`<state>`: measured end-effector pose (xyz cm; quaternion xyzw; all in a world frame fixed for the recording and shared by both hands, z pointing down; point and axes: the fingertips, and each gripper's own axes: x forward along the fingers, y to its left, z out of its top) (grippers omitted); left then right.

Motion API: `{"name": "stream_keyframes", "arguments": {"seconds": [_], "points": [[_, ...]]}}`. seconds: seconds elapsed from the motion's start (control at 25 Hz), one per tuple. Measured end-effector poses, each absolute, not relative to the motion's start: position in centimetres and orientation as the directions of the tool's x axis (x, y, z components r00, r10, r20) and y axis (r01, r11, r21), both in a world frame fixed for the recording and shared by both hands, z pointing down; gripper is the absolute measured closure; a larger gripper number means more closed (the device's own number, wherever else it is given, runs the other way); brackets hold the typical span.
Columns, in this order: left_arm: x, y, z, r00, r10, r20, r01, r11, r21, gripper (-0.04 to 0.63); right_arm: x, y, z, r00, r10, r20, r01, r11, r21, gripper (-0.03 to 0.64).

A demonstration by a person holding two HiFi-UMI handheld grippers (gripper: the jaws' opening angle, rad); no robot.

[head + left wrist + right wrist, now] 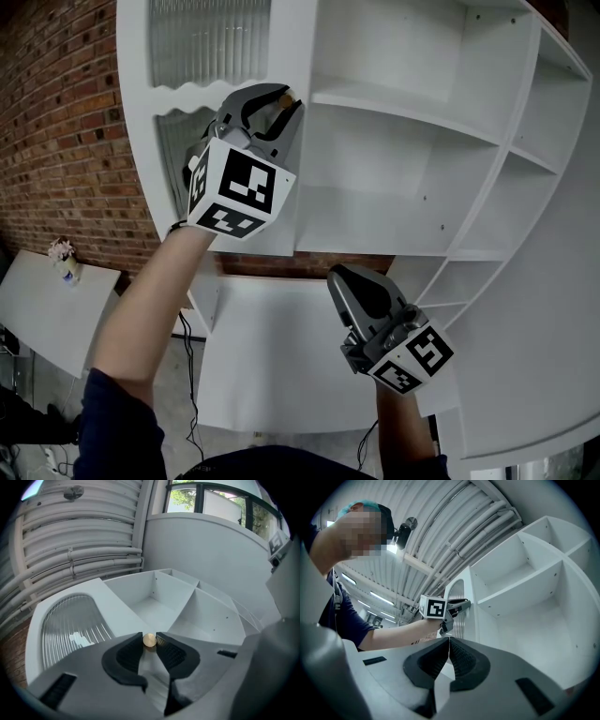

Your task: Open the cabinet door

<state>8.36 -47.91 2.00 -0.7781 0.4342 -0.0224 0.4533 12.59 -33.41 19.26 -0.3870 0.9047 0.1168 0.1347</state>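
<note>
The white cabinet door (286, 47) with its ribbed glass panel (211, 37) stands swung out, so the bare shelves (412, 108) show beside it. On the door's edge sits a small brass knob (149, 640). My left gripper (286, 101) is raised to it, and both pads touch the knob (285, 94) between the tips. From the right gripper view, the left gripper (464, 604) is at the door edge. My right gripper (339, 274) hangs lower, shut and empty, away from the cabinet; its fingertips (449, 641) meet.
A brick wall (56, 141) runs behind on the left. A white table (42, 309) with a small flower bunch (64, 251) stands at lower left. A white panel (272, 356) lies below the cabinet, with cables (190, 375) on the floor beside it.
</note>
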Motion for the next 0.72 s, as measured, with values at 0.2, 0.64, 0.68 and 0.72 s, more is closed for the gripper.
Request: {"name": "stream_keyframes", "arguments": {"seconds": [0.2, 0.64, 0.68, 0.72], "points": [[7.9, -46.5, 1.9, 0.622, -0.692, -0.367, -0.662, -0.213, -0.719, 0.505, 12.5, -32.7, 19.3, -0.666, -0.667, -0.334, -0.728, 0.678, 0.098, 0.591], [4.9, -39.6, 1.8, 0.638, -0.654, -0.406, -0.669, -0.209, -0.713, 0.512, 9.4, -30.3, 19.7, -0.702, -0.64, -0.311, -0.692, 0.717, 0.085, 0.591], [4.5, -38.9, 1.8, 0.639, -0.651, -0.409, -0.668, -0.206, -0.715, 0.514, 9.0, -30.0, 19.7, -0.706, -0.636, -0.311, -0.687, 0.722, 0.084, 0.591], [4.1, -38.2, 1.8, 0.641, -0.648, -0.412, -0.668, -0.206, -0.715, 0.515, 8.5, -29.7, 19.7, -0.711, -0.631, -0.311, -0.682, 0.727, 0.084, 0.591]]}}
